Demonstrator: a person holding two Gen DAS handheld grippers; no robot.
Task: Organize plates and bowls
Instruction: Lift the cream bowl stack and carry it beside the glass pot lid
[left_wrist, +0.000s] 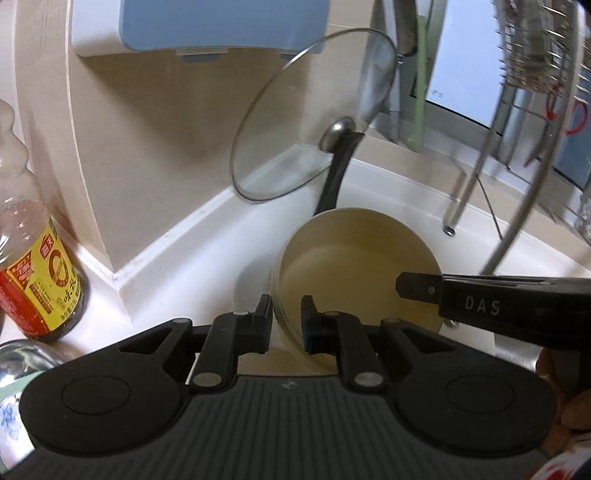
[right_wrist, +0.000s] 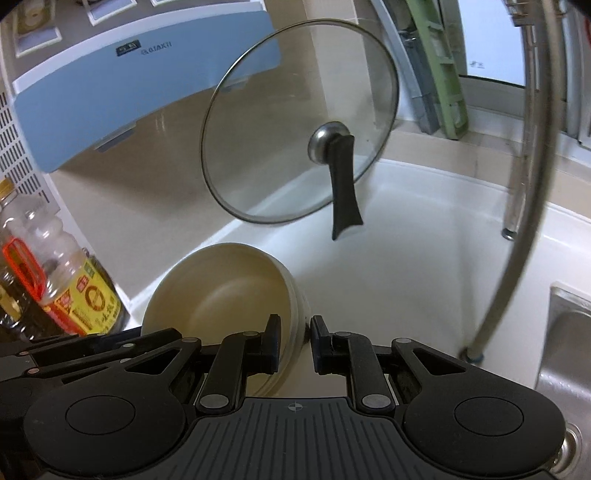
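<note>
Gripping opposite sides of the rim, the left gripper (left_wrist: 286, 314) and the right gripper (right_wrist: 294, 334) each have narrow jaws around the wall of the cream bowls (left_wrist: 354, 273), nested and tilted above the white counter (right_wrist: 388, 266). They seem stiff, smooth and breakable, so the rim is the safest hold.

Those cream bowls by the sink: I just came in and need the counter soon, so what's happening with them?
A person with two handheld grippers is holding a stack of cream bowls over the white countertop. The left gripper and the right gripper each straddle the rim on opposite sides. A glass pot lid stands behind against the wall.
</note>
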